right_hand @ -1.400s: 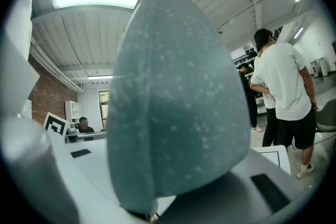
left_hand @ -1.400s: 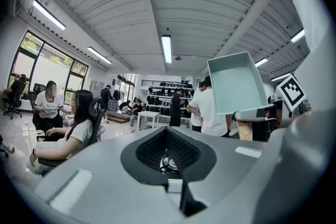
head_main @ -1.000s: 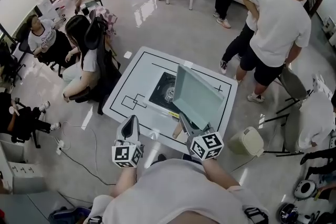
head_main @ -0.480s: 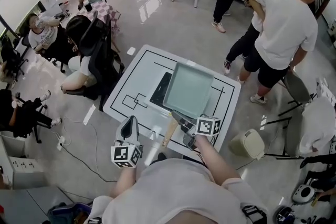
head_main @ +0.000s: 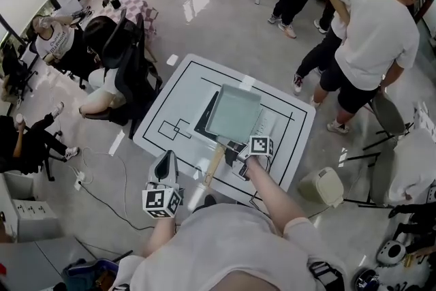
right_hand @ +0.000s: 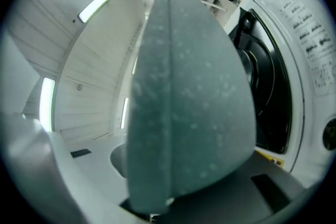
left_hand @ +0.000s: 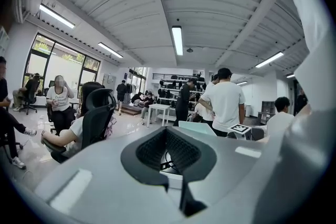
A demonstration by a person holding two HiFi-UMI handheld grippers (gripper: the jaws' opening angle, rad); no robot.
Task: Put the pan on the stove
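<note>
Right tool (head_main: 234, 152) clamping pan (head_main: 233, 113), pan over stove (head_main: 204, 125)

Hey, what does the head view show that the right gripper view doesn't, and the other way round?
Only the head view: the whole white table, the pan from above with its wooden handle, the left gripper, and people standing and sitting around. Only the right gripper view: the pan's speckled underside up close, and printed text on the stove. Both: the teal pan, held by the right gripper, over the black stove.
</note>
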